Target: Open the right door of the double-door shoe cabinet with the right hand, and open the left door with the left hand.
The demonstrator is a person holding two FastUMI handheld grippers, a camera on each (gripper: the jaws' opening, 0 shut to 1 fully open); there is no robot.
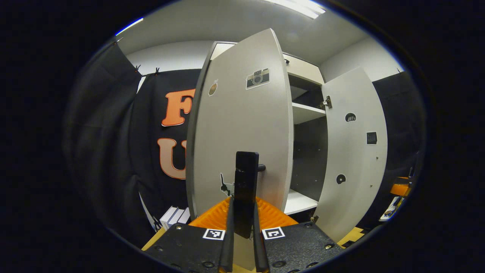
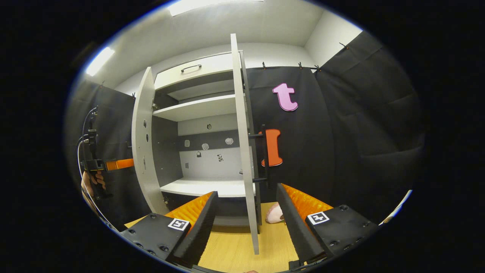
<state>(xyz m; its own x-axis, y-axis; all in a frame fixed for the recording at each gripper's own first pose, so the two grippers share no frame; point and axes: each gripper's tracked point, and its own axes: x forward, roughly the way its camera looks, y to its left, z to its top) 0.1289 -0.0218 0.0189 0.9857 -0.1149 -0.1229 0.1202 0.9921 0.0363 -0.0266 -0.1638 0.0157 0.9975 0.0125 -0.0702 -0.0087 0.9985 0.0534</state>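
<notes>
One shoe cabinet (image 2: 201,110) with two doors is seen, and both doors are swung out from it. In the left gripper view, the left door (image 1: 242,125) stands just ahead of the left gripper (image 1: 244,235), and the right door (image 1: 354,151) is seen beyond the cabinet's open front, on the far side of the left door. The fingers of the left gripper are pressed against one dark vertical handle (image 1: 246,182), which is pinched between them; a short peg joining this handle to the left door is visible. Three stickers are counted on the outer face of the left door: one camera sticker (image 1: 257,78) near the top, one small one (image 1: 213,88) beside it, and one (image 1: 226,186) low down by the handle.

In the right gripper view, the right door (image 2: 244,151) is seen edge-on, and its bar handle (image 2: 264,155) sits on its outer side. The fingers of the right gripper (image 2: 246,227) are spread wide, one on each side of the door's edge, with neither touching it. Two shelves (image 2: 197,108) are counted inside the cabinet. One pink slipper (image 2: 274,214) lies on the wooden floor (image 2: 235,246) just beyond the right door. Beside the left door, a hand (image 2: 93,182) holding the other gripper is seen.
</notes>
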